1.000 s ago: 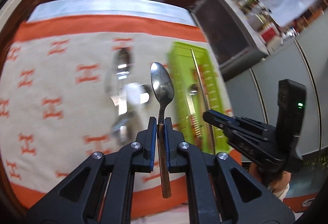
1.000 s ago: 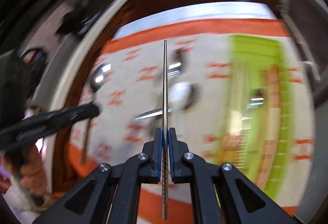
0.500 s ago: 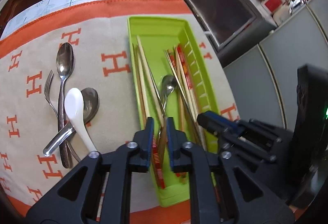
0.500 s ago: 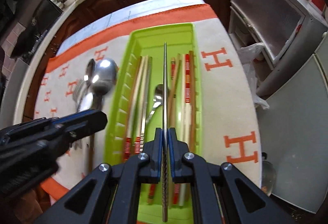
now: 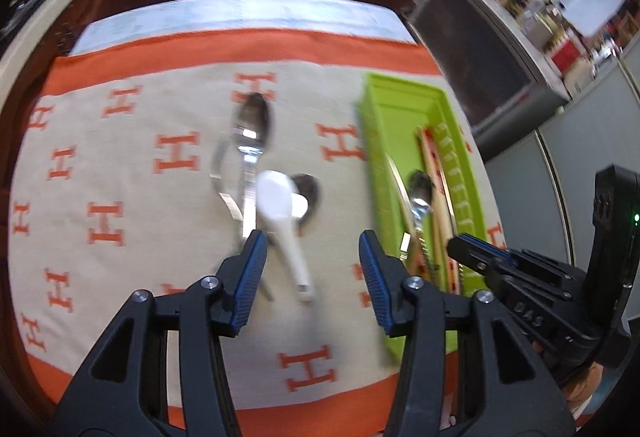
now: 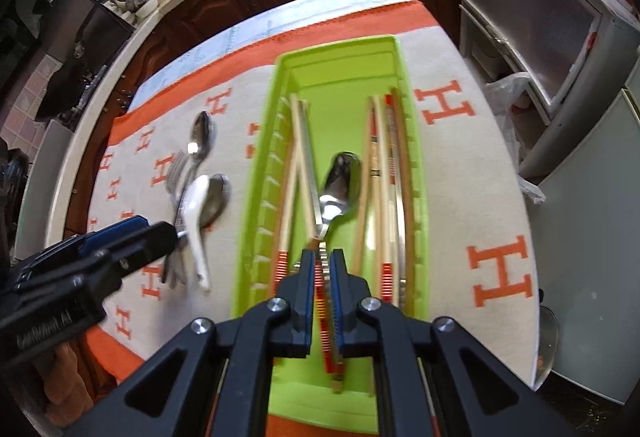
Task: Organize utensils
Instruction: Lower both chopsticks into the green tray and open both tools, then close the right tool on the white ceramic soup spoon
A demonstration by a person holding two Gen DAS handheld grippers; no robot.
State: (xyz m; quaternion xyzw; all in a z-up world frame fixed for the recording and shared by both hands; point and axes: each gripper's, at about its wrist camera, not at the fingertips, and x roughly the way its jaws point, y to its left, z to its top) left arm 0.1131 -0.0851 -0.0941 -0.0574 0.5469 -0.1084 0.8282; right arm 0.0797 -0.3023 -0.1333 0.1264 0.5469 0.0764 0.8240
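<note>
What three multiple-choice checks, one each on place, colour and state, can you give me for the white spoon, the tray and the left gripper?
1. Where is the white spoon? A) on the cloth, left of the tray; B) inside the tray; C) in a gripper.
2. What colour is the tray? A) blue; B) white; C) lime green.
3. How is the left gripper? A) shut on a spoon; B) open and empty; C) shut on a chopstick.
Answers: 1 A, it lies across metal cutlery on the cloth; 2 C, its walls are lime green; 3 B, its jaws have just been opening and nothing is between them.
</note>
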